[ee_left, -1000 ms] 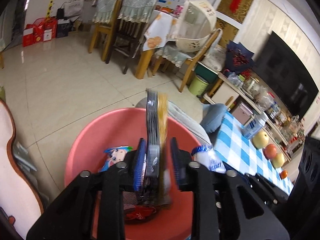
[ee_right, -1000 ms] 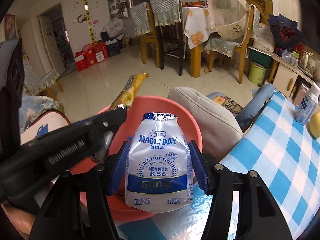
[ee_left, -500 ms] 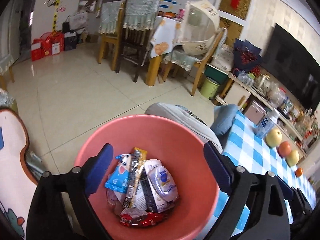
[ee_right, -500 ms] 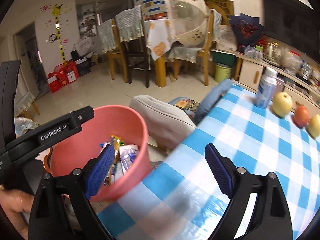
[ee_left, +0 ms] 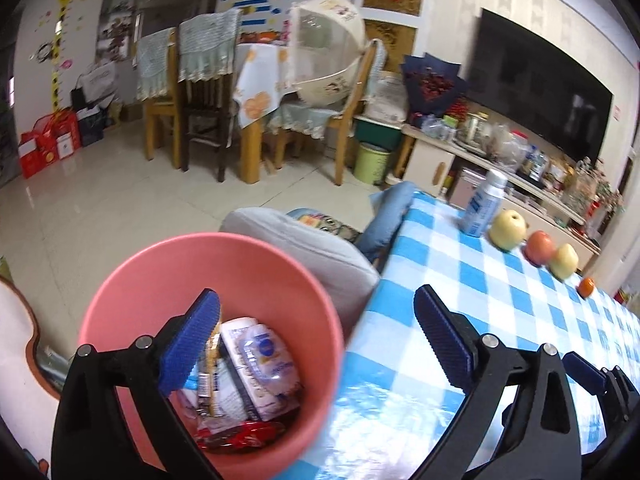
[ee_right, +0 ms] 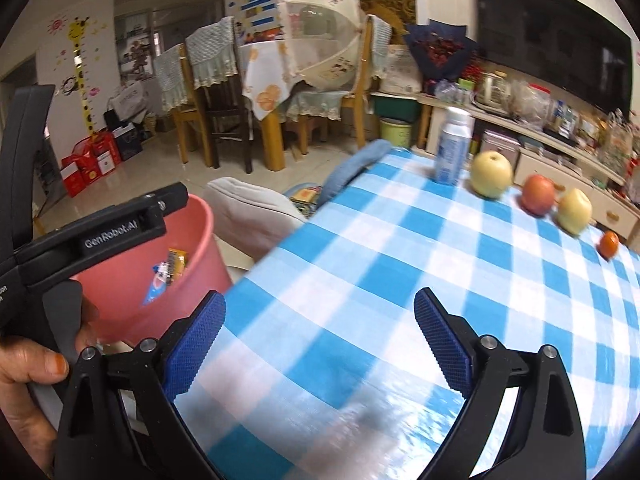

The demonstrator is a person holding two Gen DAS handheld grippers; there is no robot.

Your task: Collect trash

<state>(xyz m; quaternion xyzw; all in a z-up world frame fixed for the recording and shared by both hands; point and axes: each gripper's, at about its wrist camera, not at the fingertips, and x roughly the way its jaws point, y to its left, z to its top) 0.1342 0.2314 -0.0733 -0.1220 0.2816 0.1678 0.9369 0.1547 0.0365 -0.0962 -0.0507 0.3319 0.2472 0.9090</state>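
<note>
A pink bin [ee_left: 256,272] stands on the floor beside the blue checked table [ee_left: 500,300]. It holds several wrappers and a white drink pouch [ee_left: 264,360]. My left gripper [ee_left: 316,340] is open and empty, above the bin's right rim and the table edge. My right gripper [ee_right: 320,340] is open and empty over the table [ee_right: 400,260]. The bin also shows in the right wrist view [ee_right: 200,248], with wrappers [ee_right: 168,272] inside and the left gripper's body in front of it.
A white and blue bottle [ee_right: 452,148], three pieces of fruit [ee_right: 536,194] and a small orange [ee_right: 609,243] stand along the table's far edge. A grey cushion [ee_left: 304,244] lies behind the bin. Chairs and a dining table [ee_left: 256,92] stand farther back.
Both grippers opened and dropped their loads into the bin: the left a dark and yellow wrapper, the right the white drink pouch. Both then swung right toward the table.
</note>
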